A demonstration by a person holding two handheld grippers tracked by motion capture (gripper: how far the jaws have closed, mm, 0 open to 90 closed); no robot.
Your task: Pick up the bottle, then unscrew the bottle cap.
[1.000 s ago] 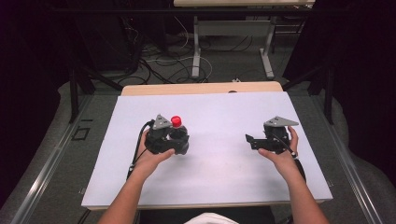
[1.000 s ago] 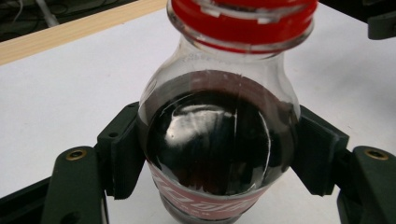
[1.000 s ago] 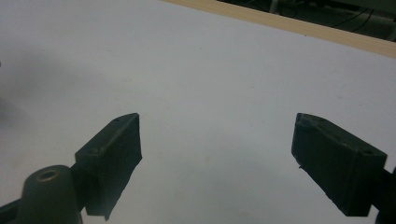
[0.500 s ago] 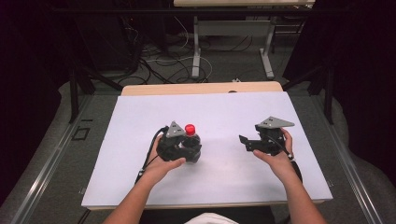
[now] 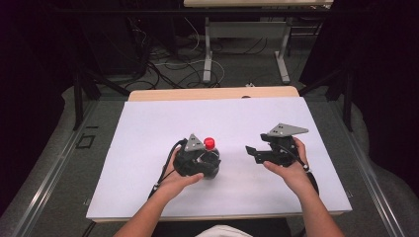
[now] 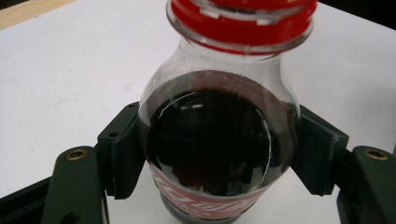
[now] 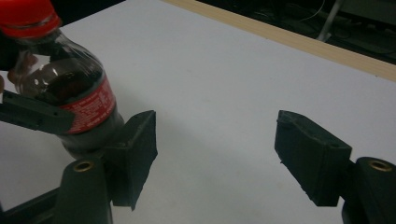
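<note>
Your left gripper [image 5: 200, 160] has its jaws clamped on the body of the small clear plastic bottle of dark cola with a red cap [image 6: 219, 135], near the middle of the white table sheet [image 5: 148, 133]. From above, gripper and hand hide most of the bottle; the left gripper view cuts off its cap. Your right gripper [image 5: 254, 153], well apart, has been closing its jaws, with nothing between them.

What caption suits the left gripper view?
Left gripper clamps a red-capped cola bottle by its shoulder above the white tabletop.
</note>
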